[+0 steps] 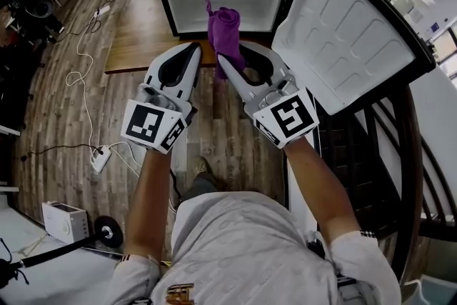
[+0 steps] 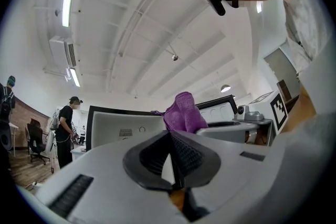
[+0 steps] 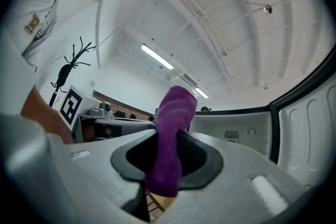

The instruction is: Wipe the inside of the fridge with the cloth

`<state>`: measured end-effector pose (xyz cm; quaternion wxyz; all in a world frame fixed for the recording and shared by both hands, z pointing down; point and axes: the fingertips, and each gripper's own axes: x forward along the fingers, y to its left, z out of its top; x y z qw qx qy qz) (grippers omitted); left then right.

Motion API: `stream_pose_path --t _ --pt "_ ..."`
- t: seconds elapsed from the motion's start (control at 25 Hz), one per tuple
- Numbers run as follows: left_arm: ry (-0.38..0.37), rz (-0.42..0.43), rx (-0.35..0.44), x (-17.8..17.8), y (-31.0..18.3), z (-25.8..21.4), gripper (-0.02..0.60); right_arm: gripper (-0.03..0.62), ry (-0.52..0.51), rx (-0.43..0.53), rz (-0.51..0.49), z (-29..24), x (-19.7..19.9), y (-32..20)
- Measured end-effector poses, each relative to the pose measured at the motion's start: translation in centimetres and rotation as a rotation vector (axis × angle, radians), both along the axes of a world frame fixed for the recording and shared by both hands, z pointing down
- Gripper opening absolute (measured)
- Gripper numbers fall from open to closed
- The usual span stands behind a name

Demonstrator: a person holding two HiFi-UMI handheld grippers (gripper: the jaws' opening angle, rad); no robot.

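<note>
The small fridge (image 1: 214,11) stands open ahead of me, its white inside lit, with a wire shelf and a round vent at the back. Its door (image 1: 343,32) swings out to the right. My right gripper (image 1: 223,59) is shut on a purple cloth (image 1: 227,36), which sticks up past the jaws in front of the fridge's lower edge. In the right gripper view the cloth (image 3: 170,139) is pinched between the pads of the right gripper (image 3: 168,136). My left gripper (image 1: 194,48) is just left of it, shut and holding nothing. The left gripper (image 2: 169,134) view shows the cloth (image 2: 184,113) beyond its tips.
The fridge sits on a low wooden platform (image 1: 139,32). Cables and a power strip (image 1: 100,157) lie on the wood floor to the left, with a white box (image 1: 64,221) nearer me. A dark curved railing (image 1: 410,153) runs along the right. A person (image 2: 65,128) stands far off.
</note>
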<state>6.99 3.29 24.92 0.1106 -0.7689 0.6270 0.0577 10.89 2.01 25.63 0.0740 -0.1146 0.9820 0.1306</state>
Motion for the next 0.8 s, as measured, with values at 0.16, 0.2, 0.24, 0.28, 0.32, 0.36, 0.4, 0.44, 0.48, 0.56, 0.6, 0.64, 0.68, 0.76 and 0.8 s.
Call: stream_pose_path --t 0.16,0.2,0.24,0.28,0.32,0.36,0.4,0.44,0.48,0.56,0.6,0.64,0.68,0.76,0.8 --pt "-0.008 0.036 -0.006 -3.7 -2.6 0.1 0.0 0.105 0.004 0.003 0.034 -0.1 -3.9 -2.3" --pt "-0.01 0.049 -0.007 -4.8 -3.3 0.0 0.0 0.105 0.005 0.004 0.046 -0.3 -4.9 -3.0" --pt "-0.014 0.062 -0.007 -5.8 -4.0 -0.2 0.0 0.104 0.006 0.004 0.058 -0.5 -6.0 -3.6" --pt "-0.018 0.074 -0.006 -6.8 -4.7 -0.4 0.0 0.105 0.006 0.005 0.07 -0.7 -7.0 -4.2" --pt "-0.02 0.084 -0.006 -7.9 -5.3 -0.6 -0.001 0.104 0.006 0.005 0.08 -0.9 -8.1 -4.8" --pt "-0.019 0.092 -0.005 -8.9 -5.9 -0.7 0.0 0.105 0.007 0.006 0.089 -1.0 -9.0 -5.3" --pt "-0.018 0.1 -0.005 -9.8 -6.6 -0.7 0.0 0.104 0.009 0.007 0.098 -1.1 -9.9 -5.9" --pt "-0.016 0.109 -0.006 -10.7 -7.2 -0.6 0.0 0.106 0.012 0.008 0.107 -0.9 -10.7 -6.4" --pt "-0.013 0.119 -0.006 -11.4 -7.9 -0.5 0.0 0.105 0.016 0.009 0.117 -0.7 -11.4 -7.0" --pt "-0.009 0.144 -0.007 -12.4 -9.1 -0.2 0.0 0.104 0.025 0.009 0.141 -0.3 -12.5 -8.0" --pt "-0.007 0.159 -0.007 -12.8 -9.6 -0.1 0.0 0.105 0.029 0.011 0.154 -0.2 -13.0 -8.5" --pt "-0.006 0.173 -0.006 -13.2 -10.0 0.0 0.0 0.106 0.034 0.014 0.167 -0.2 -13.5 -8.8" --pt "-0.006 0.186 -0.004 -13.7 -10.3 0.2 0.0 0.105 0.037 0.018 0.179 -0.2 -14.0 -9.0" --pt "-0.012 0.207 -0.001 -14.5 -11.0 0.5 0.0 0.105 0.046 0.023 0.202 -0.2 -15.0 -9.5" --pt "-0.014 0.216 -0.001 -14.8 -11.4 0.6 0.0 0.106 0.053 0.02 0.214 -0.1 -15.3 -9.8"
